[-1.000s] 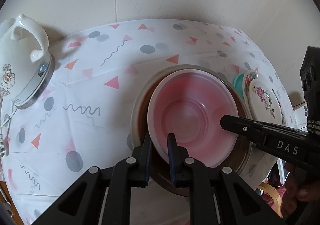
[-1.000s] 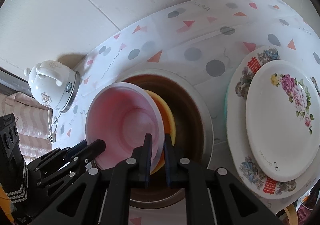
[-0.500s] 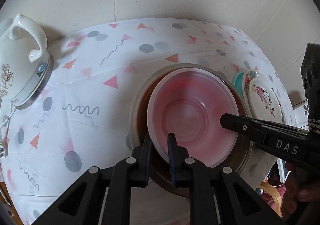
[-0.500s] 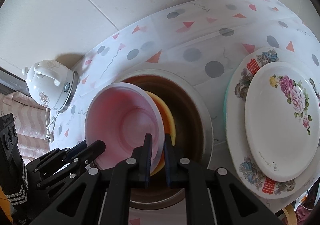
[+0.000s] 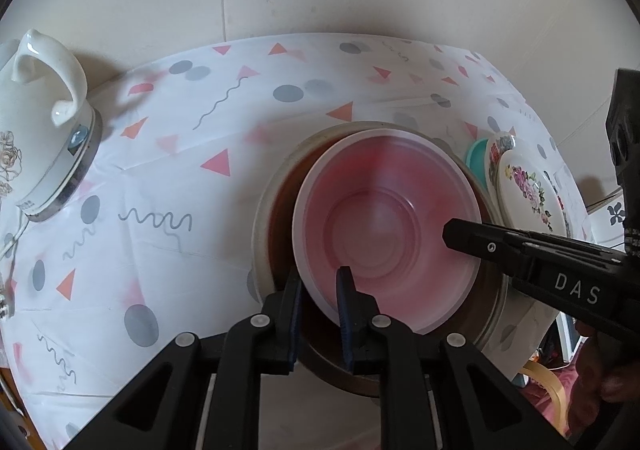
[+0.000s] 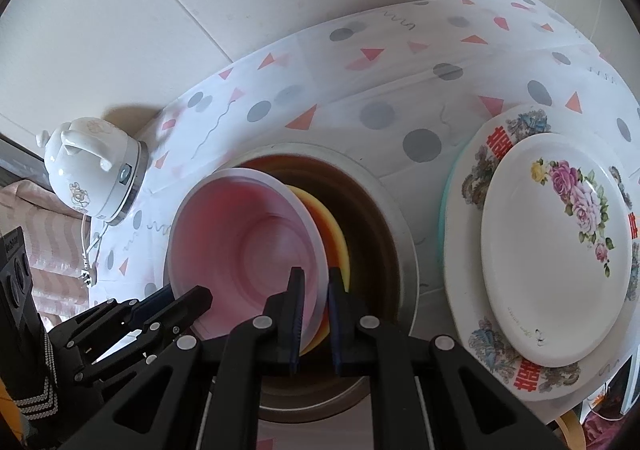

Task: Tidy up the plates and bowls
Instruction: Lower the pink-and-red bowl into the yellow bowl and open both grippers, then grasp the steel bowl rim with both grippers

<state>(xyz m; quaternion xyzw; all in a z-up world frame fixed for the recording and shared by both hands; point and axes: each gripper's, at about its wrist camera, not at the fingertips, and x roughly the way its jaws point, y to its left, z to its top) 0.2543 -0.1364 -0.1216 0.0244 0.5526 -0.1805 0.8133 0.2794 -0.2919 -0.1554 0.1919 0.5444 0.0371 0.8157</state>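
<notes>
Right wrist: both grippers, L point(image 6: 176, 300) & R point(image 6: 314, 290), clamped on pink bowl point(image 6: 244, 242) rim over metal basin point(image 6: 400, 217).

Yellow bowl point(image 6: 338, 234) mostly hidden behind pink bowl point(image 6: 256, 250); teal plate point(image 5: 476, 161) perhaps only an edge.

left gripper point(image 5: 318, 284) clamped on rim; right gripper point(image 6: 316, 286) likewise

bowl point(image 6: 240, 246) in basin point(image 6: 396, 209), plates point(image 6: 552, 246) right
</notes>
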